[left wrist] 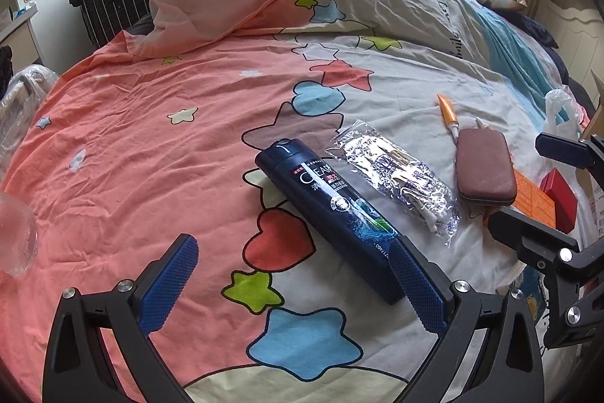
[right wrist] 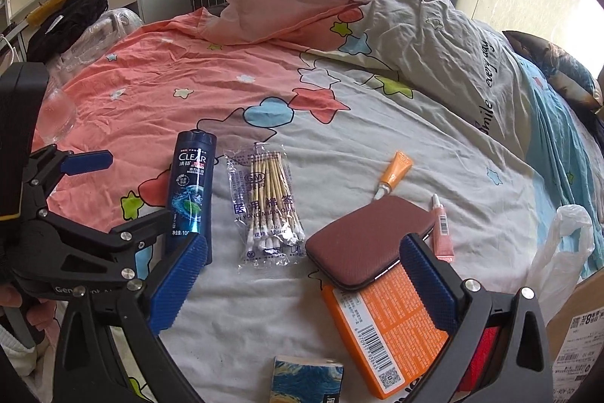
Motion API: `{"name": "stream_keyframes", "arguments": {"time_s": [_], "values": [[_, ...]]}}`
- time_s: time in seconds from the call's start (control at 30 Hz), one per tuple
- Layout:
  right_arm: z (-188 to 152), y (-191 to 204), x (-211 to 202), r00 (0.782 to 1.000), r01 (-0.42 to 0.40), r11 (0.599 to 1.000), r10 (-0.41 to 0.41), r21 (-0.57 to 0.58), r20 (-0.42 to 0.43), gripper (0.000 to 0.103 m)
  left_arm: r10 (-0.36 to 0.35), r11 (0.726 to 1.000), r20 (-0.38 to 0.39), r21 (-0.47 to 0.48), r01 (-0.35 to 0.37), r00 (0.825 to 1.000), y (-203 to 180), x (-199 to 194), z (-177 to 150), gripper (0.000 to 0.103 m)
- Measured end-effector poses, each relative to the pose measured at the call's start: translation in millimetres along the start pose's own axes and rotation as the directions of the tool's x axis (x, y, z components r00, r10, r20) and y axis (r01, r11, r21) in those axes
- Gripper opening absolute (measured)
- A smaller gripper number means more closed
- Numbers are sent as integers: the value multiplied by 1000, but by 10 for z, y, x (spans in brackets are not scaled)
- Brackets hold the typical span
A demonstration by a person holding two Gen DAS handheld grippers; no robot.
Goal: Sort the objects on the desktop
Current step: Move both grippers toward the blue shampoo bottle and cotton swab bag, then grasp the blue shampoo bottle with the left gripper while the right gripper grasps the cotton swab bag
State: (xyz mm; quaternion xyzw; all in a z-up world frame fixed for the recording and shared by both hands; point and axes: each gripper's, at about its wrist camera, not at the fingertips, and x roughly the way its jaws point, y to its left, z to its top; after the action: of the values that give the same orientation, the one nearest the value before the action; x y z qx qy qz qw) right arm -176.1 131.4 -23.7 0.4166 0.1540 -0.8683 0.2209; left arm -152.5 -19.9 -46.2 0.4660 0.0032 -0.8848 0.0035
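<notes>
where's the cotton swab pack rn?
The cotton swab pack lies flat on the bedsheet, centre of the right wrist view, between the shampoo bottle and the brown case.

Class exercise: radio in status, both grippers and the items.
Left gripper open, empty, beside shampoo bottle. Right gripper open over brown case. Nothing sorted.

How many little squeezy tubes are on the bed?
2. An orange tube lies just beyond the brown case; a pink tube lies right of the case. More may hide under things.
</notes>
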Motion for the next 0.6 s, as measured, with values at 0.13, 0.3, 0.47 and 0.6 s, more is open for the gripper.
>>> {"name": "stream_keyframes", "arguments": {"time_s": [0.13,0.3,0.47,0.6], "values": [[62,9,16,1000,11,1000,-11,-18,2,103,-14,1000,5,-17,14,1000,22,-36,32,103],[84,27,-52,1000,20,1000,-20,-20,21,103,22,1000,55,-19,-21,998,37,-160,58,103],[63,36,-173,999,34,999,-34,11,35,103,27,1000,98,-19,-25,995,39,-320,48,103],[34,60,-289,998,47,998,-48,34,43,103,25,1000,123,-14,-24,992,29,-460,26,103]]}}
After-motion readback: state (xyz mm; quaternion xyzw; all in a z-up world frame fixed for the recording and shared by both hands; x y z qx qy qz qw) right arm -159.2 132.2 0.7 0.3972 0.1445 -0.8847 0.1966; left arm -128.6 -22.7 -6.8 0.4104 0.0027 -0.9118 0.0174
